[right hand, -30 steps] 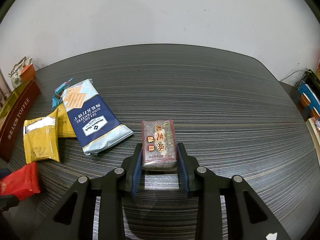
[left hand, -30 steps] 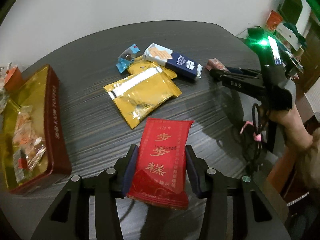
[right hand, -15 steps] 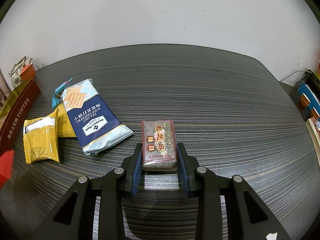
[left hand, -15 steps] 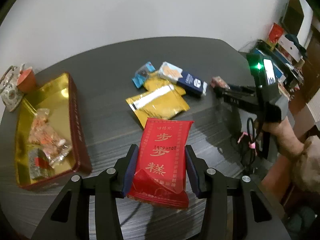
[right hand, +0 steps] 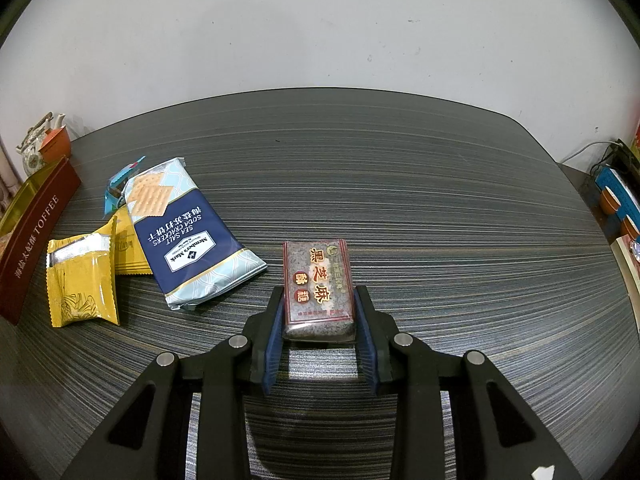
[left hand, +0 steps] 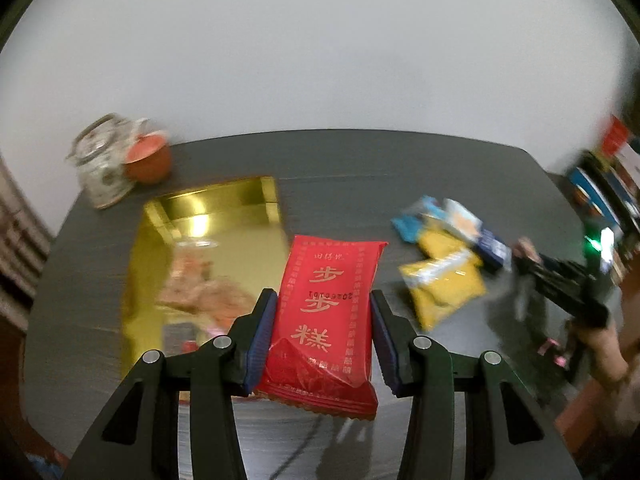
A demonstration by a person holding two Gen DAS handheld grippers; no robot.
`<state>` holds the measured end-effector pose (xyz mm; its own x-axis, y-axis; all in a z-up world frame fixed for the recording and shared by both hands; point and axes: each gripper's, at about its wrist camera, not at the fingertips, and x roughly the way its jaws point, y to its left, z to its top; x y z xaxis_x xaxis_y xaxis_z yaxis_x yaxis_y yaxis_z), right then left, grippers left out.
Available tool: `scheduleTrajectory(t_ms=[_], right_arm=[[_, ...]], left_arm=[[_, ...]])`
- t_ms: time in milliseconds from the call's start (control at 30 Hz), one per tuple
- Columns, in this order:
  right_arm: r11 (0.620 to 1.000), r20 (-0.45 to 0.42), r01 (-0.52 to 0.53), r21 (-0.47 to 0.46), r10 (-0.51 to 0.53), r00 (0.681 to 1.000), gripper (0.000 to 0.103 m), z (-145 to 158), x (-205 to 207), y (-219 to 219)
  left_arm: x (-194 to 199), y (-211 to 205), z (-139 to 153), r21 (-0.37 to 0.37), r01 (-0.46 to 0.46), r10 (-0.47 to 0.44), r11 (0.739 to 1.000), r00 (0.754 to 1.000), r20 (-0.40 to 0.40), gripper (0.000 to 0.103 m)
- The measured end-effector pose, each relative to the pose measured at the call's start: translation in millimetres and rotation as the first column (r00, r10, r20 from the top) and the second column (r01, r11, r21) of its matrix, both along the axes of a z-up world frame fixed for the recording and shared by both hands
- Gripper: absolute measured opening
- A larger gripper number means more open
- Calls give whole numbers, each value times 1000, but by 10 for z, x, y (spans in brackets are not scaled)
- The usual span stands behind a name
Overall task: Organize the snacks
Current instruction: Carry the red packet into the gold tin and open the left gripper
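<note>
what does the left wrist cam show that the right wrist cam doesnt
Only the left wrist view: the left gripper shut on a red snack packet, the tin's gold inside with wrapped sweets, and the person's hand.

Only the right wrist view: the black sesame bar clamped in the right gripper, and the TOFFEE lettering on the tin's red wall.

Both: the dark table, soda cracker pack, yellow packets, teapot.

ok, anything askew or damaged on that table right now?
Nothing damaged or spilled. The loose snacks lie in an untidy overlapping pile: the soda crackers pack rests partly on a yellow packet, beside another yellow packet. Both tools hold their packs squarely.
</note>
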<state>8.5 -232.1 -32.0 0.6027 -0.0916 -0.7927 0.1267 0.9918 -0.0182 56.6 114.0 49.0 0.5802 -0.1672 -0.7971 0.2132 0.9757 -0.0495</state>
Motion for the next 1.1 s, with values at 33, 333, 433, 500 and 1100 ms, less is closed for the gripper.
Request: scheduleTrajectory(t_ms=[33,333,433,500,1100], right_arm=[[1000,0,0,0,0,1000,31,0,0,1],[1000,-1,-2,1,2,1000,31,0,-2,0],[1000,-1,-2,1,2,1000,31,-1,-3,1],[1000,-1,-2,1,2,1000,31,-1,-4,1],[1000,-1,-2,1,2,1000,31,-6,-3,3]], left_arm=[[37,97,-20,4,-29,29,1000,1000,-3,47],[342,690,-294,56,-194,197,979,979,-50,47],[415,798,-413,66,-224,229,972,970,-78,47],[463,853,-485,68,-235,241,970,966,-93,47],[839,949,-753,150,-263,284,953,949,-141,47]])
